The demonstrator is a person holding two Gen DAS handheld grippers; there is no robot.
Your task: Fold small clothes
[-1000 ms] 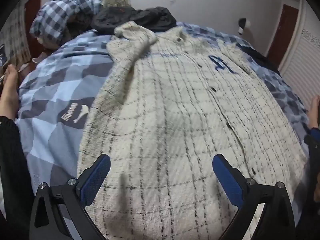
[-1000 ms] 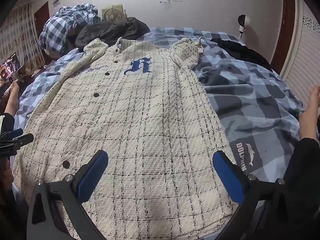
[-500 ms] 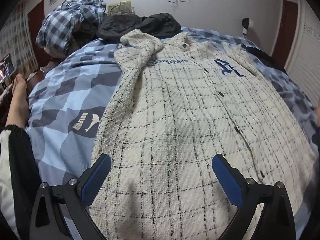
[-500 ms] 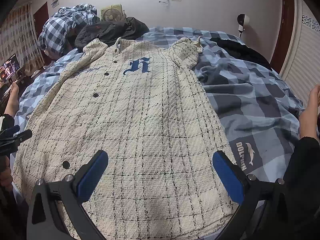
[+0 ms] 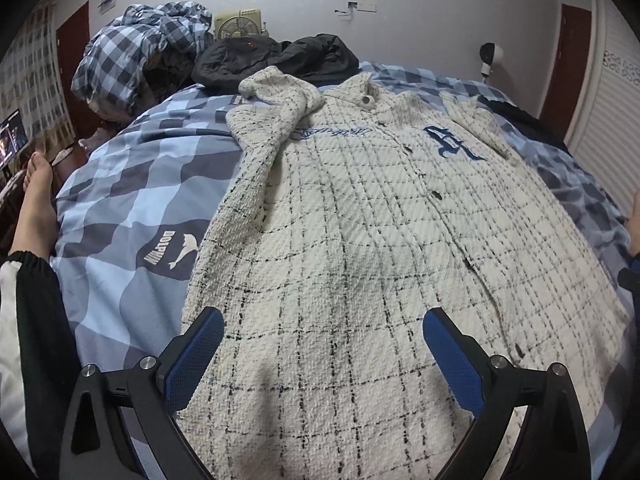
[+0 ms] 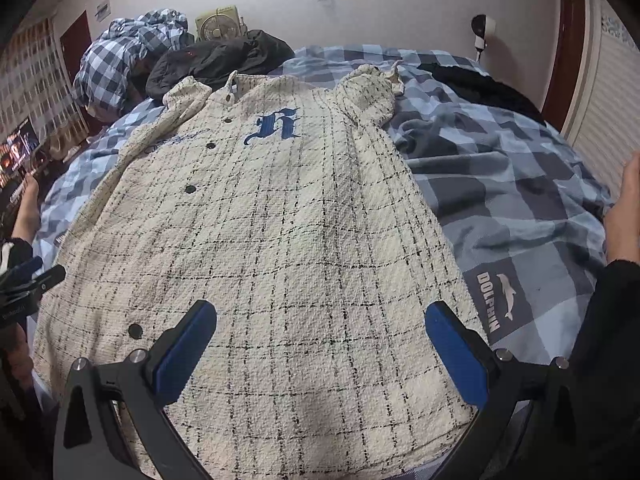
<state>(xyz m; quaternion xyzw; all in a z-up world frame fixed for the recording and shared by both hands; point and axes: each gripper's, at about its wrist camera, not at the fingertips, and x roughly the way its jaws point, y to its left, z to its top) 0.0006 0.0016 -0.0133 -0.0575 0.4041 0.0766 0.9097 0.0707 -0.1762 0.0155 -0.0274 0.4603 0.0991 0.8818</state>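
Note:
A cream shirt with a black check lies face up and spread flat on the bed, buttoned, with a blue letter on the chest. Its left sleeve is folded in over the shoulder; its right sleeve is bunched at the top. It also shows in the right wrist view. My left gripper is open and empty above the hem on the left half. My right gripper is open and empty above the hem on the right half.
The bed has a blue checked cover with a dolphin label. A black jacket and a bundled checked quilt lie at the head. A dark garment lies at the far right. Bare feet rest at both sides.
My left gripper has shifted left and tilted, so the shirt sits more to the right in its view. My right gripper has hardly moved. Both stay open.

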